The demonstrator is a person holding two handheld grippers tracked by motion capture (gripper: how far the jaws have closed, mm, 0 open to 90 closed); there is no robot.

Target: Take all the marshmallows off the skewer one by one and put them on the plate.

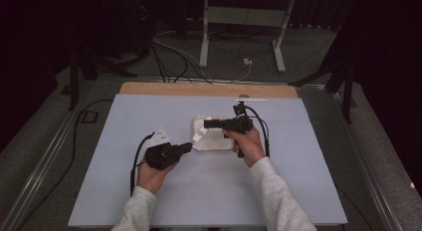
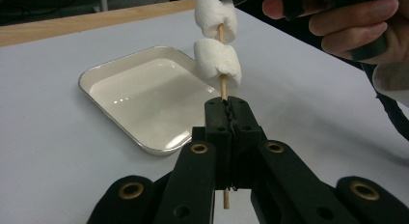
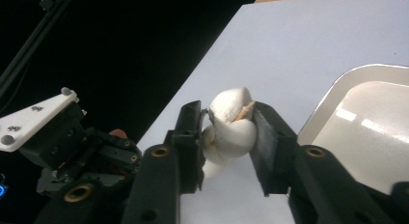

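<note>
1. Left gripper (image 2: 226, 110) has its jaws clamped tight on a wooden skewer (image 2: 223, 86), which stands upright just beside the white tray (image 2: 103, 72).
2. Two marshmallows are on the skewer: top marshmallow (image 2: 215, 14), lower marshmallow (image 2: 217, 60).
3. Right gripper (image 3: 226, 132) has its jaws around the top marshmallow, pads touching its sides, partly closed.
4. All on a pale table (image 1: 149, 201).

No text, label or number can be read anywhere.
</note>
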